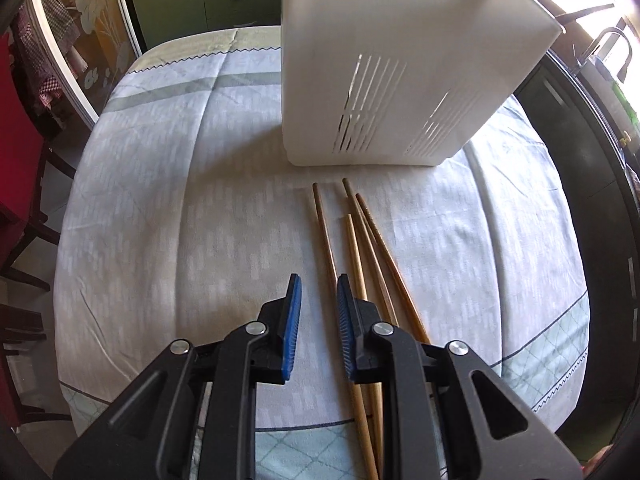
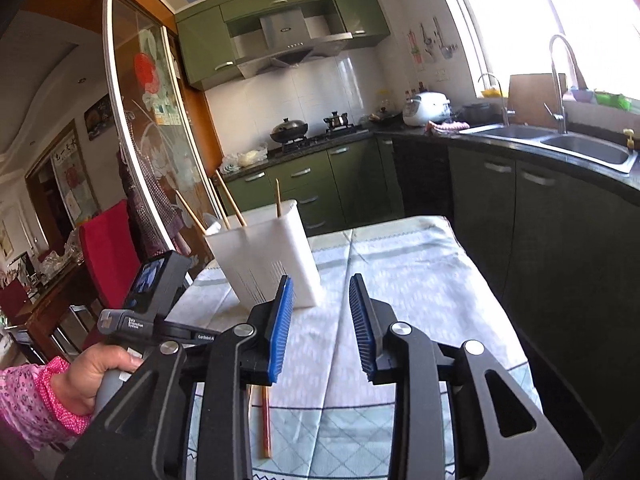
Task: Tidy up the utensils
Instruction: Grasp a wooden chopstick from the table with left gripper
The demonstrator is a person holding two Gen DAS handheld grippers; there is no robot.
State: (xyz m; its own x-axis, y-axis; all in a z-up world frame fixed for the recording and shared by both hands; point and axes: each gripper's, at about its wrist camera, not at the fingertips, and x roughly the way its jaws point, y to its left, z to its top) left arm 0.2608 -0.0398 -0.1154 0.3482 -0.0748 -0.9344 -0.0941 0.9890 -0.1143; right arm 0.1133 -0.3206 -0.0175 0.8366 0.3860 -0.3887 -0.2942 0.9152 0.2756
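Observation:
A white slotted utensil holder (image 1: pixel 384 80) stands on the table; in the right wrist view (image 2: pixel 276 256) several wooden chopsticks (image 2: pixel 230 200) stick out of its top. Several more wooden chopsticks (image 1: pixel 356 248) lie on the tablecloth in front of the holder. My left gripper (image 1: pixel 318 284) is open and empty, low over the cloth, with its right finger above the near ends of the loose chopsticks. My right gripper (image 2: pixel 320 284) is open and empty, raised above the table and facing the holder. A chopstick end (image 2: pixel 266 420) shows below its left finger.
The table carries a pale patterned cloth (image 1: pixel 180 208). A red chair (image 2: pixel 106 248) stands at the left, a glass sliding door (image 2: pixel 152 128) behind it. Dark cabinets with a sink (image 2: pixel 576 148) run along the right. The hand holding the left gripper (image 2: pixel 100 376) is at lower left.

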